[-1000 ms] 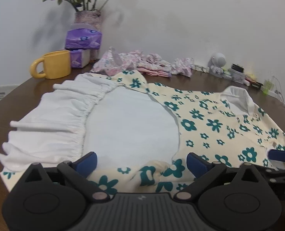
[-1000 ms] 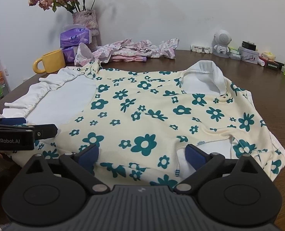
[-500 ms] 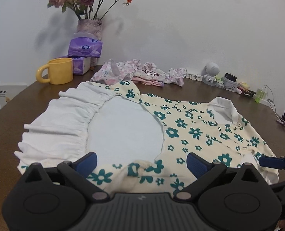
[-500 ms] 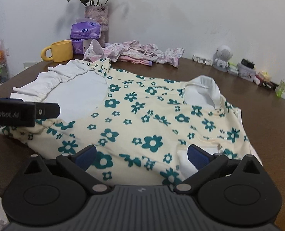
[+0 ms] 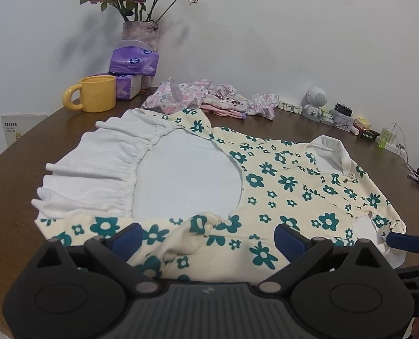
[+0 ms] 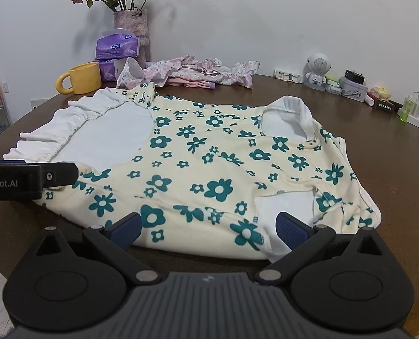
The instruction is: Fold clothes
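Honestly, both my left hand-held gripper (image 5: 206,236) and right hand-held gripper (image 6: 208,227) gape wide, empty, the floral garment (image 6: 209,169) spread just ahead on the counter (image 6: 393,147) (bunched hem could snag, skewing any fold).

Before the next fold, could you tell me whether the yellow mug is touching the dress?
Apart. The right wrist view shows bare table between the yellow mug and the dress.

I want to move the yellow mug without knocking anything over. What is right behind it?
Behind the yellow mug stand purple tissue packs, one stacked on another, with a vase of flowers behind them. The lower pack is partly covered by the mug.
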`<state>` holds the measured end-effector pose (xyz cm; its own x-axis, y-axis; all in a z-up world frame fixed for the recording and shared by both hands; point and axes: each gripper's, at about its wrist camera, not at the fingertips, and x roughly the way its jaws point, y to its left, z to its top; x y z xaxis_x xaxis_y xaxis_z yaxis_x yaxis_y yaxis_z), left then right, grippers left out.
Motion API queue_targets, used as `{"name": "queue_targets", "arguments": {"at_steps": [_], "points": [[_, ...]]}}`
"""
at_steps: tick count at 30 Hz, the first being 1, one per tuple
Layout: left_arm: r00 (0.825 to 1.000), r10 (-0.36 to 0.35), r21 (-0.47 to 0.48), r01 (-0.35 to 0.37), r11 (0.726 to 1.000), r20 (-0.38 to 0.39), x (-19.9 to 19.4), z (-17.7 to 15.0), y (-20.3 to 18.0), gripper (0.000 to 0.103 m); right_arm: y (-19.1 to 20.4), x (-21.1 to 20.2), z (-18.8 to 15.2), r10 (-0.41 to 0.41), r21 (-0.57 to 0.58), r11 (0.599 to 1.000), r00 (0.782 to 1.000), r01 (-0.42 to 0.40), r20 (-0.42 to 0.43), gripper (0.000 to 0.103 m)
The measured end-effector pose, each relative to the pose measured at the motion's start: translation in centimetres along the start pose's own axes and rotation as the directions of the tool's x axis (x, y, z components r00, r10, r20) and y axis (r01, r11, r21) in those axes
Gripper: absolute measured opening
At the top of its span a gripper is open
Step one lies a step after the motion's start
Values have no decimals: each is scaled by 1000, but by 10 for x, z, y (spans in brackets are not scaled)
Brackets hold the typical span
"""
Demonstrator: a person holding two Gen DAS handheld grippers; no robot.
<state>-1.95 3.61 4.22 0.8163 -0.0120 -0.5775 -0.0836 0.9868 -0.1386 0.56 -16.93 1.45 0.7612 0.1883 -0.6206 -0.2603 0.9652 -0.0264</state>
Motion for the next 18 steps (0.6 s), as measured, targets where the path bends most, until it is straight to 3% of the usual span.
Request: {"name": "queue_targets", "arguments": {"at_steps": [14, 18], "points": [[999, 5, -2, -5, 1000, 37, -18, 4, 5, 100, -29, -19, -5, 100, 148, 984, 995, -96, -26, 103], [999, 3, 3, -3, 1000, 53, -22, 6, 6, 100, -40, -36, -3, 122, 155, 980, 992, -126, 33, 103]]}}
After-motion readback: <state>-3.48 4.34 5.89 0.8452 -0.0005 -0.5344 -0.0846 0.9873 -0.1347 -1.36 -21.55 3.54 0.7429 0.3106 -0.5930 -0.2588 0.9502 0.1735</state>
